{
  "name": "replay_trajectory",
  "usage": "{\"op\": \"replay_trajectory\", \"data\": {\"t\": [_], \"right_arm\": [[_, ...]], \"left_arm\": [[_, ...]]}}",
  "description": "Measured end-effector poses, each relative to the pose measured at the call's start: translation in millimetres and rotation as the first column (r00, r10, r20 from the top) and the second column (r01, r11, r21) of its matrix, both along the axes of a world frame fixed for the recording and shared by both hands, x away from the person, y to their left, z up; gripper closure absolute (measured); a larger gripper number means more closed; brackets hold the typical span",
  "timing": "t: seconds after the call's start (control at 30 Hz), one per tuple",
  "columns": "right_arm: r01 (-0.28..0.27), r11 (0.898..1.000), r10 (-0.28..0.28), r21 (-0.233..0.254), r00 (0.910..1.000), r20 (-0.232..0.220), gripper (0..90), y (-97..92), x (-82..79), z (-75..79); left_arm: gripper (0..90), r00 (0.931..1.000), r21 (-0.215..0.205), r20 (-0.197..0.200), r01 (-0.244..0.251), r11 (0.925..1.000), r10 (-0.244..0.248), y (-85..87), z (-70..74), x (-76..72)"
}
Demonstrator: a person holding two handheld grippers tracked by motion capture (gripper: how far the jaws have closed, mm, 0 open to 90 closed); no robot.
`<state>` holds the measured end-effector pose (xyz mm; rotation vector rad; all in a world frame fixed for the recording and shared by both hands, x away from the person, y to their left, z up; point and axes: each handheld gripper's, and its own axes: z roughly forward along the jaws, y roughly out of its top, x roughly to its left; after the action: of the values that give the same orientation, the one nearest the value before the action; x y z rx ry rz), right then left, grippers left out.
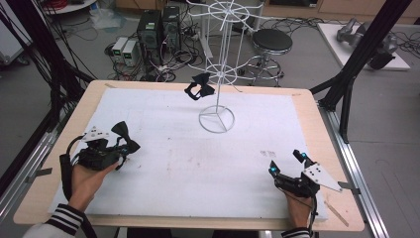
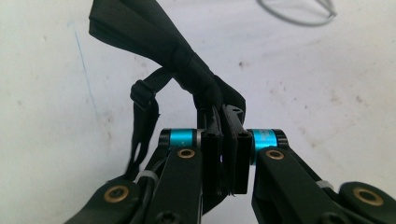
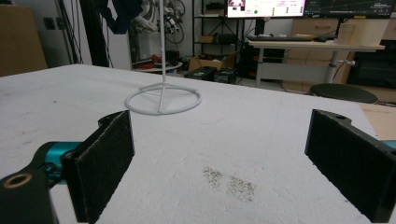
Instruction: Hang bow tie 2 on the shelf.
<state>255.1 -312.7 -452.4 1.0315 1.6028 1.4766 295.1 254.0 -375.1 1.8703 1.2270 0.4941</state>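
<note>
1. So, my left gripper [image 1: 120, 151] has its jaws clamped down tight on a black bow tie [image 1: 125, 138]. From the left gripper view the pads squeeze the tie's strap end between them, and the knotted bow part [image 2: 173, 56] sticks up and away past the tips.
2. A thin strap loop with a little buckle [image 2: 141, 93] dangles off the tie on the left side of that view, hanging free above the white mat [image 2: 303, 93].
3. From the high view the bow tie sits at the near-left part of the white mat [image 1: 198, 163], lifted off it in my grip rather than lying flat.
4. My right gripper [image 1: 286, 162] is over at the near-right of the mat with its jaws spread wide and nothing between them. Its own view shows bare mat with a small speckled stain [image 3: 229, 182] in the gap.
5. Toward the far middle of the mat stands a white wire rack [image 1: 216, 119] on a round ring base.
6. A second black bow tie [image 1: 199, 86] hangs on that rack, down low on its left side, well apart from both my grippers.
</note>
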Motion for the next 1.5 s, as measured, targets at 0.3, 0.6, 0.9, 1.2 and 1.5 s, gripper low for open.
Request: {"op": "replay_trajectory", "data": {"t": [0.3,0.6,0.9,1.2,1.5], "right_arm": [[0.002,1.000,-0.002,-0.001,1.0000,0.000,7.4,0.0,0.0,0.0],[0.002,1.000,-0.002,0.001,1.0000,-0.001,7.4,0.2,-0.4,0.0],[0.000,1.000,0.000,0.001,1.0000,-0.003,7.4,0.2,-0.4,0.0],[0.000,1.000,0.000,-0.002,1.0000,-0.001,7.4,0.2,-0.4,0.0],[0.000,1.000,0.000,0.000,1.0000,-0.002,7.4,0.2,-0.3,0.0]], "left_arm": [[86.2,0.9967,0.000,0.075,0.032,0.9995,-0.032,-14.9,18.5,4.3],[86.2,0.9890,-0.026,0.131,0.073,0.9970,-0.069,-29.9,28.2,11.8],[86.2,0.9780,-0.037,0.183,0.109,0.9933,-0.101,-46.8,46.5,17.1],[86.2,0.9612,-0.042,0.223,0.176,0.9834,-0.163,-73.5,58.4,24.5],[86.2,0.9462,-0.047,0.246,0.228,0.9725,-0.210,-97.1,70.9,31.7]]}}
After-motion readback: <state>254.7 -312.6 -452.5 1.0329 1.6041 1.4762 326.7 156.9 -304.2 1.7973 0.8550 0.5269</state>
